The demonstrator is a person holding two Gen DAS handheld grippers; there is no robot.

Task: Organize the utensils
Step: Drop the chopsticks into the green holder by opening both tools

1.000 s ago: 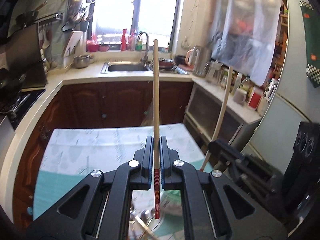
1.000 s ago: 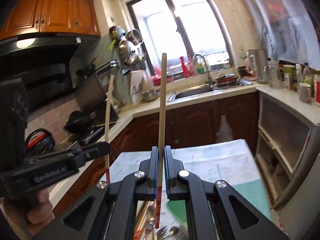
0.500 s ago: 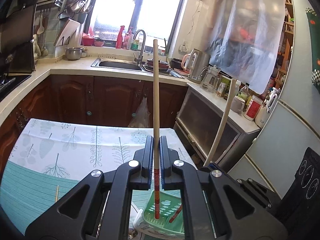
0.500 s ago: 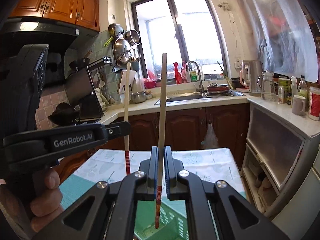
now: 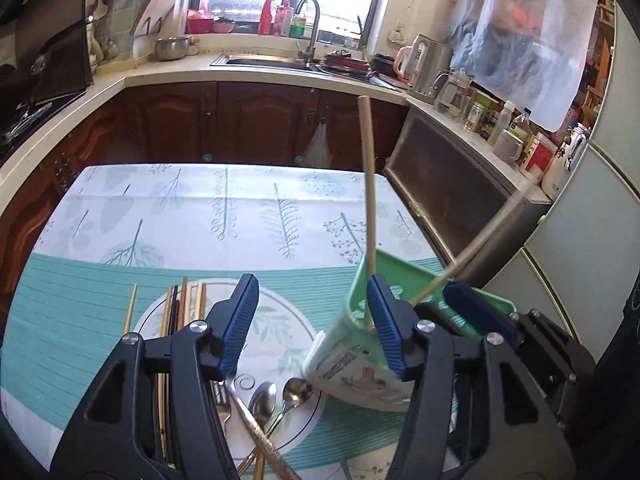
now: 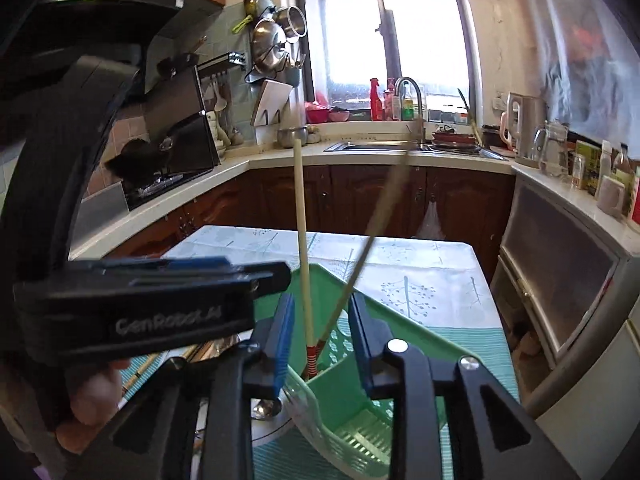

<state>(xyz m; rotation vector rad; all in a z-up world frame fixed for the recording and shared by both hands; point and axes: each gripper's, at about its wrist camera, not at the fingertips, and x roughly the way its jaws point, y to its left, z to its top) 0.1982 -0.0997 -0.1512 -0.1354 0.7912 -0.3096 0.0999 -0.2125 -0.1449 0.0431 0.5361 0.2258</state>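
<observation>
Both sets of jaws stand wide apart and grasp nothing: the left gripper (image 5: 312, 320) hovers over the plate (image 5: 280, 328), and the right gripper (image 6: 320, 336) over the green holder (image 6: 360, 408). Two chopsticks (image 6: 301, 216) stand in that holder, red-banded ends down in its near compartment; one leans almost upright, the other (image 6: 376, 220) is blurred and tilts far right, so it may not have settled.

More chopsticks (image 5: 184, 308) lie side by side across the plate's left edge, with spoons (image 5: 262, 398) and a fork crossed at its near side.

The chopsticks look light, stiff and thin, likely smooth and apt to swivel in a loose pinch; a firm grip near the middle or the thicker end should keep one steady. They lie close together, so picking one alone needs care. The steel spoons are heavier and slick; their necks seem the best hold. The holder is light plastic and looks tilted in the left view; it may tip if knocked.
</observation>
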